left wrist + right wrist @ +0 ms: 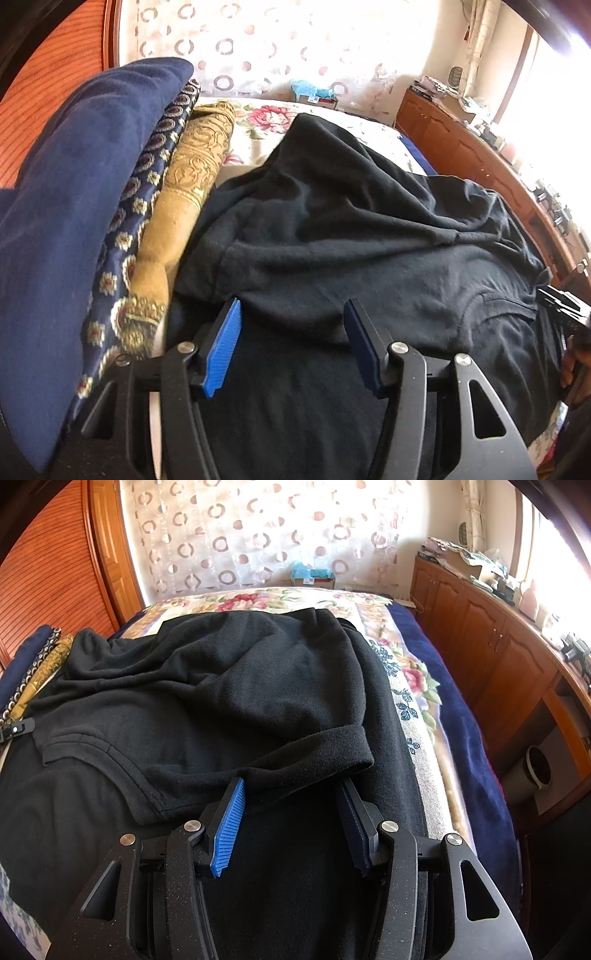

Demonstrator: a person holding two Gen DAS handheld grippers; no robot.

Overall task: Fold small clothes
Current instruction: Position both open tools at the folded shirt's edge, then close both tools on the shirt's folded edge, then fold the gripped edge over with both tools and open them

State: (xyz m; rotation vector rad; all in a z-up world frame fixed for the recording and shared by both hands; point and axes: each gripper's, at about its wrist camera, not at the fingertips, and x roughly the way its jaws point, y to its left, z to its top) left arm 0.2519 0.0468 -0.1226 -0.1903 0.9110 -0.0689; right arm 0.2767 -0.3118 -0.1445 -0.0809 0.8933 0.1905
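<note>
A black shirt (351, 221) (221, 683) lies crumpled across the bed, its upper part folded down over the lower. My left gripper (291, 306) sits low over the near-left part of the shirt. Its blue pads stand wide apart, and a loose fold edge runs across the gap just past the tips. My right gripper (291, 782) is at the shirt's near-right side, below the ribbed sleeve cuff (332, 746). Its fingers are also apart, their tips tucked under the folded layer and pinching nothing. The neckline seam (110, 753) lies to the left.
A stack of folded cloths lies along the bed's left edge: plain navy (74, 184), patterned navy (147, 166) and gold (195, 155). The floral bedcover (406, 672) shows beyond and right of the shirt. Wooden cabinets (480, 646) line the right wall, with a white bin (535, 768) below.
</note>
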